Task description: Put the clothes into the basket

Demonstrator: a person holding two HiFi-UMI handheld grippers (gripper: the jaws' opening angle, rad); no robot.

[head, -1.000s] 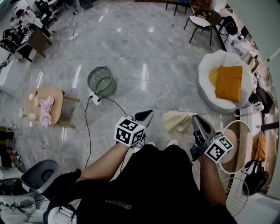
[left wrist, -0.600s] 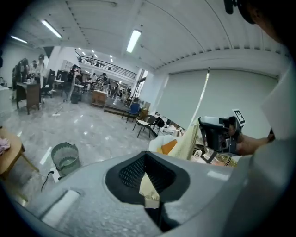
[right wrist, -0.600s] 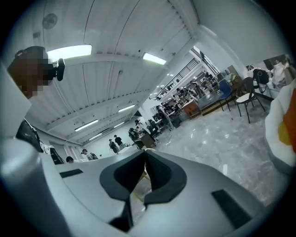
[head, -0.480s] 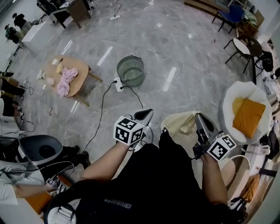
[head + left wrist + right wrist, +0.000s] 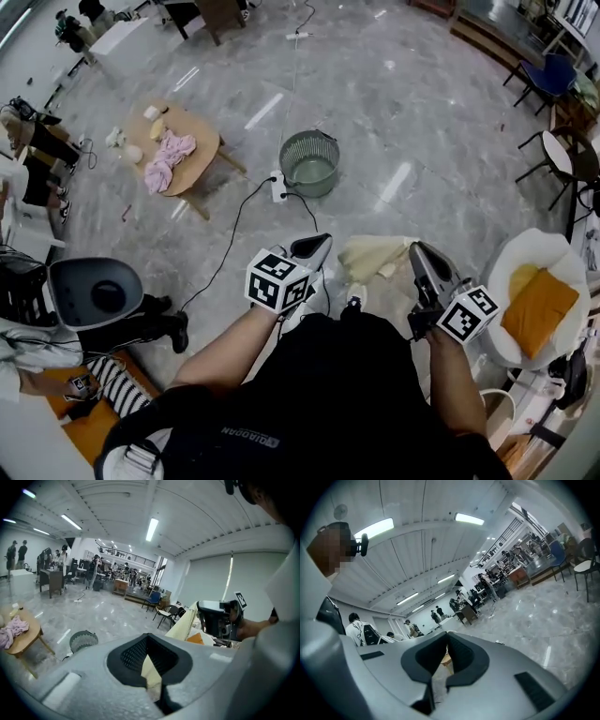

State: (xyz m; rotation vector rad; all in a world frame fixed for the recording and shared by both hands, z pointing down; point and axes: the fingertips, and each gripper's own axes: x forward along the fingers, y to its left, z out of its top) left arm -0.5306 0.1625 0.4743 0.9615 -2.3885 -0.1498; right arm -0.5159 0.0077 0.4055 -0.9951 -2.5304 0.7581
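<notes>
Cream garment hangs slack between the two grippers, low in front of the person, over the floor. It looks like light, thin, floppy fabric: no stiffness, will sag and swing, won't slip much in ribbed pads, nothing fragile. Left gripper is closed down on one edge; in the left gripper view the cloth is pinched right in the jaw notch and runs across to the other tool. Right gripper is also closed nearly all the way, with a pale strip of fabric apparently nipped between its jaws. Two-corner hold is good for this; judgement: keep the span short so the hem clears the floor. Green mesh basket stands further off, slightly left, beside a power strip, well apart from the garment. More pink clothes lie bunched on the round table, far left; best pinched at a raised fold. White beanbag sits at right.
</notes>
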